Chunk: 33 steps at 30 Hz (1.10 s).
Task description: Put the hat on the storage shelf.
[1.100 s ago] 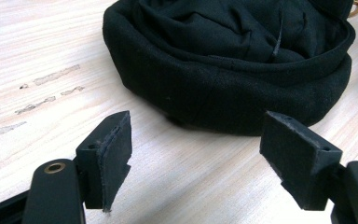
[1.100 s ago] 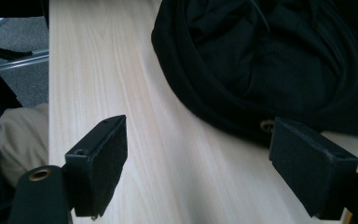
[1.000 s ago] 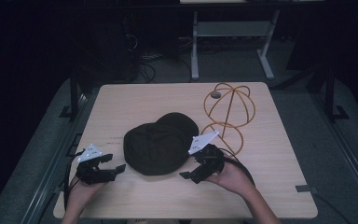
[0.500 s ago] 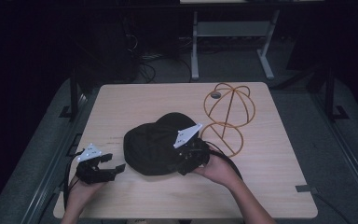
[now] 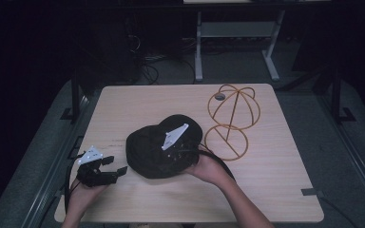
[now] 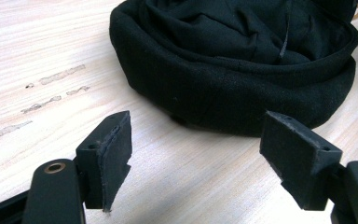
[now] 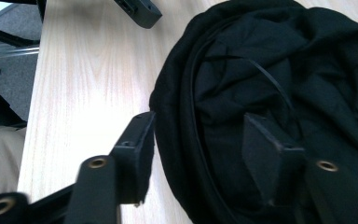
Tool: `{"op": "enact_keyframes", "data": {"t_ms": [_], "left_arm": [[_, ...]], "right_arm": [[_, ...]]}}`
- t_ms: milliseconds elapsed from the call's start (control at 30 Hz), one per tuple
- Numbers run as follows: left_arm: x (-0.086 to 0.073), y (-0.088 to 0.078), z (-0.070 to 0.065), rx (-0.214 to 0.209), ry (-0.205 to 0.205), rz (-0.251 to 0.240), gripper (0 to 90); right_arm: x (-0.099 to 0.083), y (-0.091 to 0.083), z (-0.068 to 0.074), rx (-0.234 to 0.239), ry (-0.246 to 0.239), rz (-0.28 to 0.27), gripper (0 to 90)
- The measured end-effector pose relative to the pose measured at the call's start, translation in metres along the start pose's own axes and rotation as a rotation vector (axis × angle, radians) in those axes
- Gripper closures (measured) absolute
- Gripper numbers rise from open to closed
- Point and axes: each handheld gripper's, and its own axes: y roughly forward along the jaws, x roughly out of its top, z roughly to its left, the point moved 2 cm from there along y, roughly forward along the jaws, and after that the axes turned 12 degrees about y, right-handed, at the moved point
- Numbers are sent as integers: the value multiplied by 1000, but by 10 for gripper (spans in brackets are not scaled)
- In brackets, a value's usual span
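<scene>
High view: the right gripper [image 5: 173, 148] has moved from the table's edge over the black cap [image 5: 164, 151], which lies mid-table beside the wire hat stand [image 5: 231, 121]; a grasp looks imminent. Left gripper view: left gripper [image 6: 198, 156] unclenched, short of the upturned, rumpled cap. Right gripper view: jaws have just been closing, straddling the brim edge; contact seems incomplete.

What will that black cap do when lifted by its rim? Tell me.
The black cap is creased soft cloth, so it will probably sag and fold. Its thicker rim looks firmer, likely giving the right hand-held gripper better purchase. Probably light.
</scene>
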Motion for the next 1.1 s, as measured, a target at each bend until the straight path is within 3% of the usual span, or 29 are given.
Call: {"op": "enact_keyframes", "data": {"t_ms": [467, 1100], "left_arm": [[0, 0, 1, -2, 0, -3, 249], [0, 0, 0, -7, 2, 5, 249]], "right_arm": [[10, 30, 2, 49, -11, 60, 662], [5, 56, 3, 46, -3, 125, 735]]}}
